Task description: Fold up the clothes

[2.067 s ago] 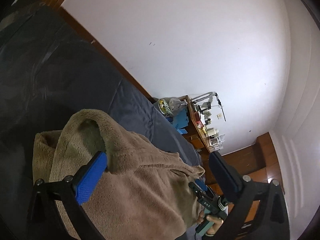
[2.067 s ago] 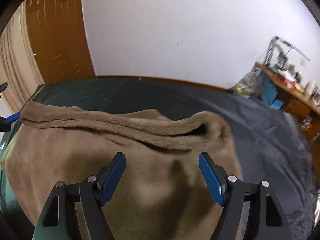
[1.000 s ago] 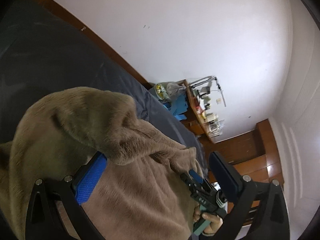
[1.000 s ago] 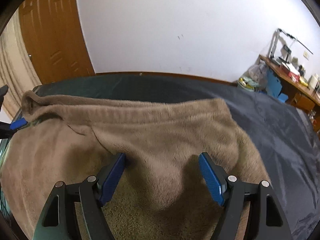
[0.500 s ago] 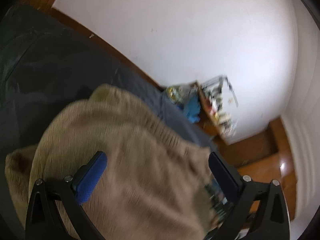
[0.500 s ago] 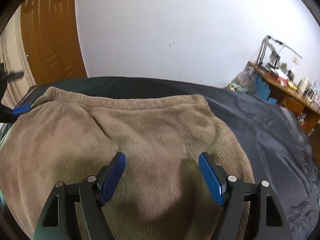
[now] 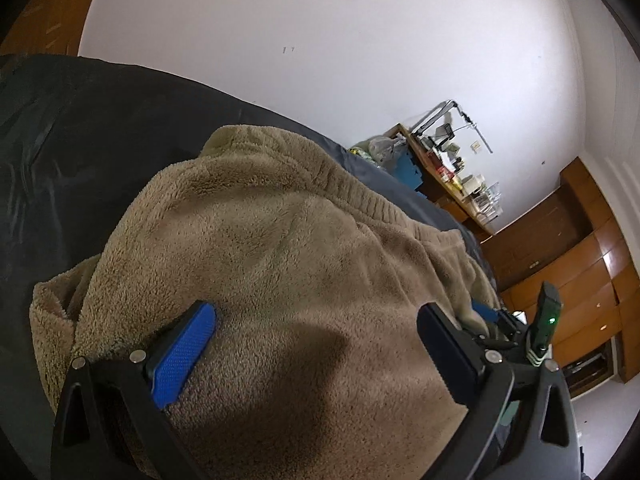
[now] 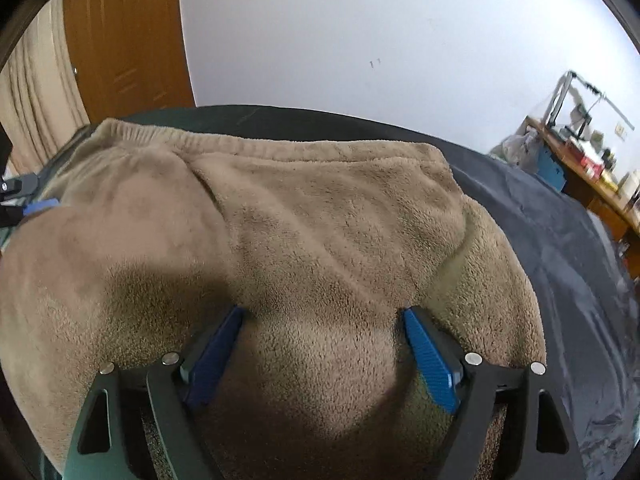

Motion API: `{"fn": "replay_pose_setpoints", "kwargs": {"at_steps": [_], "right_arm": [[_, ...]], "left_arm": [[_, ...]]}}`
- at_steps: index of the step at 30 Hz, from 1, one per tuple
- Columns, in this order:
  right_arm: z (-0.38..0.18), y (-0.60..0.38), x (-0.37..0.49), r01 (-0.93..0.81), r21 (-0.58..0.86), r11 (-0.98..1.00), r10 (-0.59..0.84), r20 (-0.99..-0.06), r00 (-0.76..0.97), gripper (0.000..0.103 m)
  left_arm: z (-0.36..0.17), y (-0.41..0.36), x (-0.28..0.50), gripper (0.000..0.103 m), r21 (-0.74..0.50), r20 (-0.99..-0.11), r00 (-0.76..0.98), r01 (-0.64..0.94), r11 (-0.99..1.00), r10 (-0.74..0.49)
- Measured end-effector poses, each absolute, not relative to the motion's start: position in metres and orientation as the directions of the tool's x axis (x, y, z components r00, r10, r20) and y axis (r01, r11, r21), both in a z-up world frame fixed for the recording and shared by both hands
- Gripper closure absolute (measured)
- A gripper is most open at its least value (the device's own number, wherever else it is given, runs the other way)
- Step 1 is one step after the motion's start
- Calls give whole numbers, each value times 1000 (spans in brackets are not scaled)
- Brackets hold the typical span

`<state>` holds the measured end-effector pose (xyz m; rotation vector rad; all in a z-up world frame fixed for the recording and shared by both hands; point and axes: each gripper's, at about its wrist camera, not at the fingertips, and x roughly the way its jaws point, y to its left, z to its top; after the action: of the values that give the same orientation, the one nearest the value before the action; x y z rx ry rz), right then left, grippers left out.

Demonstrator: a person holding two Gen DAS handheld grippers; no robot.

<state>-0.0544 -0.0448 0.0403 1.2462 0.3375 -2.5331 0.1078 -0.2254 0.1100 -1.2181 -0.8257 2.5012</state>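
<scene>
A tan fleece garment point(image 7: 280, 264) lies folded over on a dark bed cover point(image 7: 80, 128), its ribbed waistband along the far edge. It also fills the right wrist view point(image 8: 304, 232). My left gripper point(image 7: 316, 328) is open, its jaws spread wide just over the near part of the fleece, holding nothing. My right gripper point(image 8: 322, 336) is open too, jaws apart over the near edge of the garment. The right gripper's body shows at the left wrist view's right edge point(image 7: 500, 332). The left gripper's blue tip shows at the right wrist view's left edge point(image 8: 40, 205).
The dark cover point(image 8: 568, 248) stretches right of the garment. A cluttered wooden desk point(image 8: 580, 160) stands at the far right by the white wall. A wooden door point(image 8: 120, 48) and beige curtain point(image 8: 36, 96) are at the left. Wooden cabinets point(image 7: 580, 264) line the far side.
The raised upper layer of the fleece has been laid down flat over the lower layer. Both grippers have let go of it and now hover open at its near edge.
</scene>
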Motion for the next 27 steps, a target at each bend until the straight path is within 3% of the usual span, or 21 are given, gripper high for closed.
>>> {"fn": "replay_pose_setpoints", "kwargs": {"at_steps": [4, 10, 16, 21, 27], "right_arm": [[60, -50, -28, 288, -93, -953, -112, -775, -622, 19], [85, -60, 33, 361, -57, -931, -222, -697, -682, 19], [43, -71, 35, 392, -86, -916, -186, -774, -605, 18], [33, -77, 42, 378, -121, -918, -170, -740, -650, 14], [32, -77, 49, 313, -113, -943, -129, -743, -657, 12]], "left_arm": [[132, -213, 138, 1, -500, -668, -653, 40, -865, 356], [147, -186, 181, 1, -409, -655, -689, -24, -912, 312], [122, -174, 178, 1, -262, -714, -671, -9, -965, 200], [109, -156, 182, 1, -96, -706, -702, -34, -995, 92], [110, -162, 183, 1, -108, -704, -705, -18, -994, 89]]}}
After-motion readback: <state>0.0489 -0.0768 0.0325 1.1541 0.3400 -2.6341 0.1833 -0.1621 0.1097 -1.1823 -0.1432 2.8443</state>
